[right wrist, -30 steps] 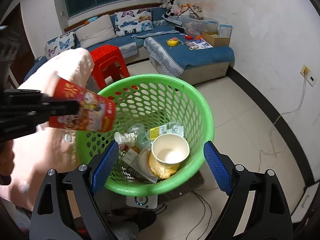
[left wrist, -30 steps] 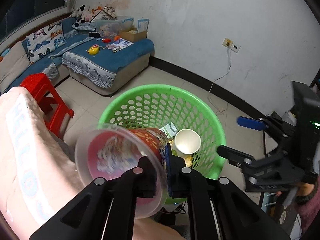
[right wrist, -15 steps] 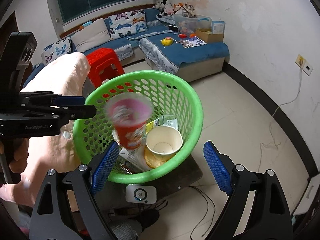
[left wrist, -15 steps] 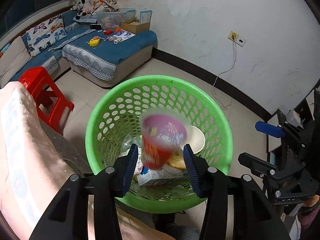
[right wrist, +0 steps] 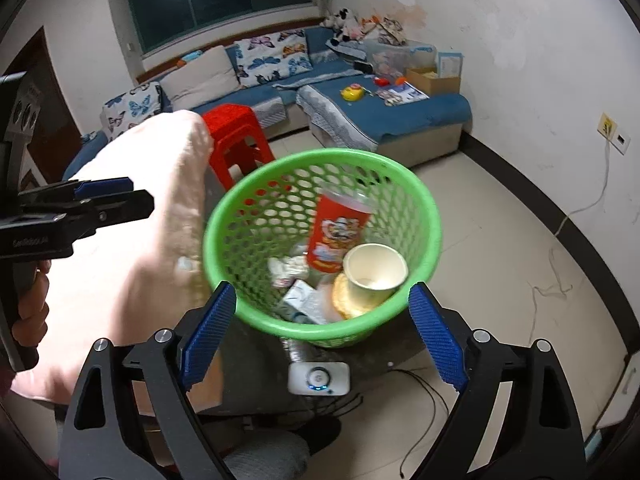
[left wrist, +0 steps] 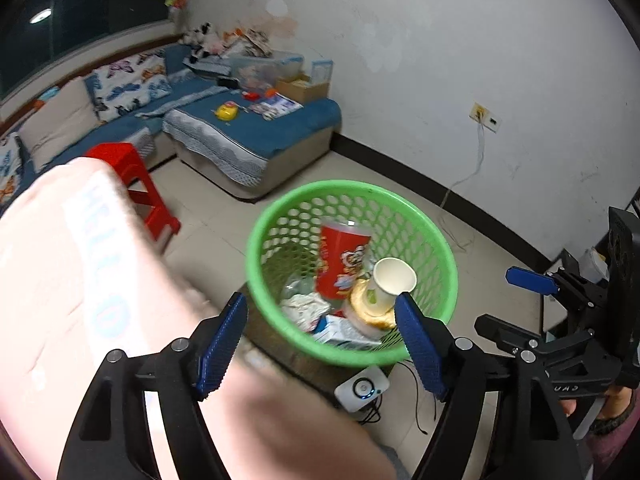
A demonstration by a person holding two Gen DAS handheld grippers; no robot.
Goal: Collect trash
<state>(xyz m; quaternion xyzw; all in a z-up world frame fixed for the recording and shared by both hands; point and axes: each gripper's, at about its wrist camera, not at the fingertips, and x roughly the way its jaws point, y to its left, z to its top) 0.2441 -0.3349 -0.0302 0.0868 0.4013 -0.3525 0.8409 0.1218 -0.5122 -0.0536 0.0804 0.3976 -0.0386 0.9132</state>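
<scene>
A green perforated basket stands on a dark low stand. Inside it a red printed cup stands upright, free of both grippers. Beside the red cup are a white paper cup, crumpled tissue and a small carton. My left gripper hangs in front of and above the basket, its jaws opening with nothing between them. My right gripper hovers over the near rim, jaws wide and still opening slightly, with nothing held. Each gripper shows at the edge of the other's view.
A pink blanket bulges at the left of the basket. Behind it stand a red stool and a blue sofa strewn with toys and boxes. A white device and loose cables lie on the tiled floor.
The left gripper let go of the red cup, which dropped into the basket and stands there. Its jaws spread wide and it drew back and up. The right gripper backed off slightly.
</scene>
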